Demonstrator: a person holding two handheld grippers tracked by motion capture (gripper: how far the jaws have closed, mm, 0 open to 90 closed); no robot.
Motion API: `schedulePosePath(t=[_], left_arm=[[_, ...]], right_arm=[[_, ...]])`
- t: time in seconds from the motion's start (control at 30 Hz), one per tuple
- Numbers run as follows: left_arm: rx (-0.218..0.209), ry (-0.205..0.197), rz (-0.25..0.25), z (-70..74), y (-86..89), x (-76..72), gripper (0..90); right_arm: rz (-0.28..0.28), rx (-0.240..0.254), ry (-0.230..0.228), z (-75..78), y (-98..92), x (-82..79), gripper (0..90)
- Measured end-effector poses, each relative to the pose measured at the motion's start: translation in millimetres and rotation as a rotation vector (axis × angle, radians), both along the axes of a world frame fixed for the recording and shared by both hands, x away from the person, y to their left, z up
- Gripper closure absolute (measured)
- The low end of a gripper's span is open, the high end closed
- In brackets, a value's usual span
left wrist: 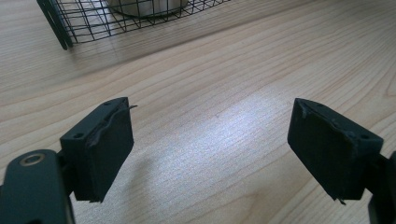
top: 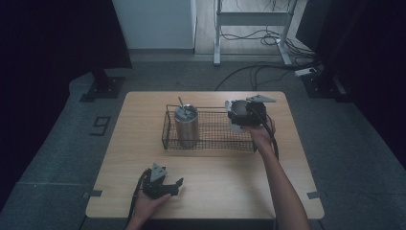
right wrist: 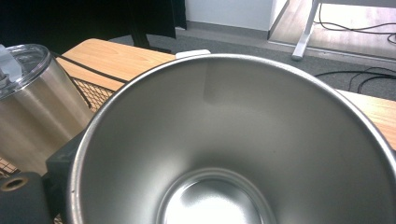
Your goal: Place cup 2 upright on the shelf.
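A: Where is the open steel cup?

B: In the right gripper, above the right end of the wire basket. The right gripper view looks straight into its bare, shiny inside, with one black jaw pressed against the outer wall at the lower left. So the jaws are clamped on the cup's wall.

A: Is the cup standing on anything?

B: From the high view it seems to be over the basket's far right corner; whether its base touches the mesh, I cannot tell.

A: What else is in the basket?

B: A steel tumbler with a clear lid and a straw, upright at the left end. In the right gripper view it stands just beside the held cup, to the left.

A: And the left gripper?

B: It rests low over the near left part of the wooden table, well apart from the basket. Its own view shows the two black jaws spread apart with only bare wood grain between them: wide, holding nothing. The basket's near edge and the tumbler's base sit at the top of that view.
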State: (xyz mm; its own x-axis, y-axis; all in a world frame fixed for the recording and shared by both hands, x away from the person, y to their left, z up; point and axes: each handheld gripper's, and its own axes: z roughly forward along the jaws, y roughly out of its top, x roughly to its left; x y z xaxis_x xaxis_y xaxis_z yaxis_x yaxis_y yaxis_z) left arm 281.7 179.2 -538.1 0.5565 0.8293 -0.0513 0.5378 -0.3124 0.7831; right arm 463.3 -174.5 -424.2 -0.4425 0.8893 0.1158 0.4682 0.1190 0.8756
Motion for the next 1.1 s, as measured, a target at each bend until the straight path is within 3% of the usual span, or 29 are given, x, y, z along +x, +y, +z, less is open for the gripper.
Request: schedulePosePath(t=[1.1], left_arm=[[0.006,0.004,-0.004,-1.7,-2.0,-0.5,14.6]], right_arm=[[0.022,-0.006,0.037,-30.3,15.1,9.5,6.3]])
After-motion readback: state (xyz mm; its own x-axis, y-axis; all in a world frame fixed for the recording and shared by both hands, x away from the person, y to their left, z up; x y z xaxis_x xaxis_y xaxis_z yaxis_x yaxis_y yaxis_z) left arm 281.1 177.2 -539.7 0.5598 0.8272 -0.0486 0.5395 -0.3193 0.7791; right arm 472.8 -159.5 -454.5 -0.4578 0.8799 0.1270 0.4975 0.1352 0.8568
